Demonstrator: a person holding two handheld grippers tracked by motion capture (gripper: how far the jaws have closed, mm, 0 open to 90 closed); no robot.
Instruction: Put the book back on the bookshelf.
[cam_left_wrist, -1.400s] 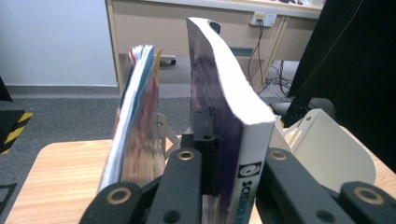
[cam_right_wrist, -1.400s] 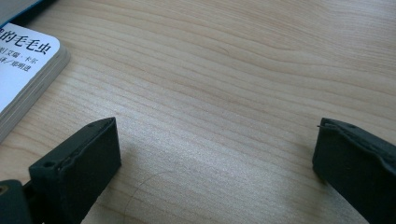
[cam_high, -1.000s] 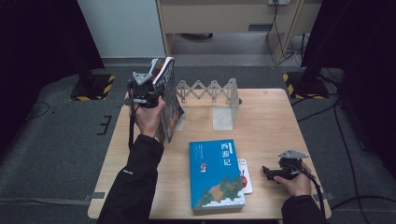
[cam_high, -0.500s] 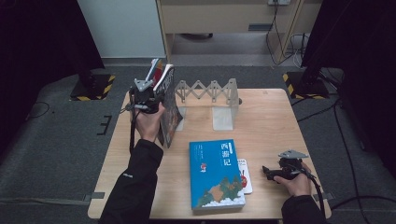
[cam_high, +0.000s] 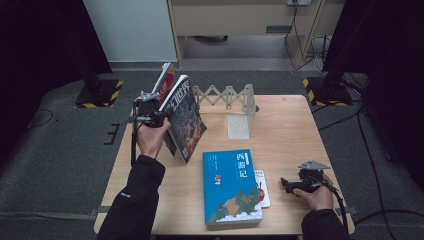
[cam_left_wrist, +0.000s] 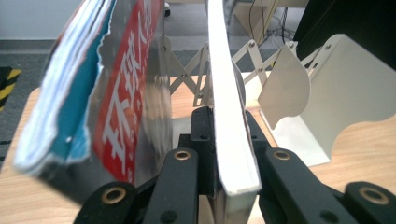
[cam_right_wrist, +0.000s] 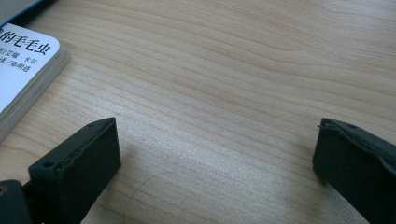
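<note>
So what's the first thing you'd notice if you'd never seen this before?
Probably the dark book held up tilted at the table's far left, pinched in the left gripper, with a red book leaning just beside it. Next, the big blue book lying flat in the middle near the front. The right gripper rests open at the front right, holding nothing.

free: bare table (cam_high: 300, 135) | blocked: rack (cam_high: 235, 102), blue book (cam_high: 231, 185)

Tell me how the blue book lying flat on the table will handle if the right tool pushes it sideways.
The blue book lies flat and broad, so it would probably slide rather than tip. It rests partly on a small white book, so that may drag along. It looks thick, likely stiff and fairly heavy for the open right tool.
</note>
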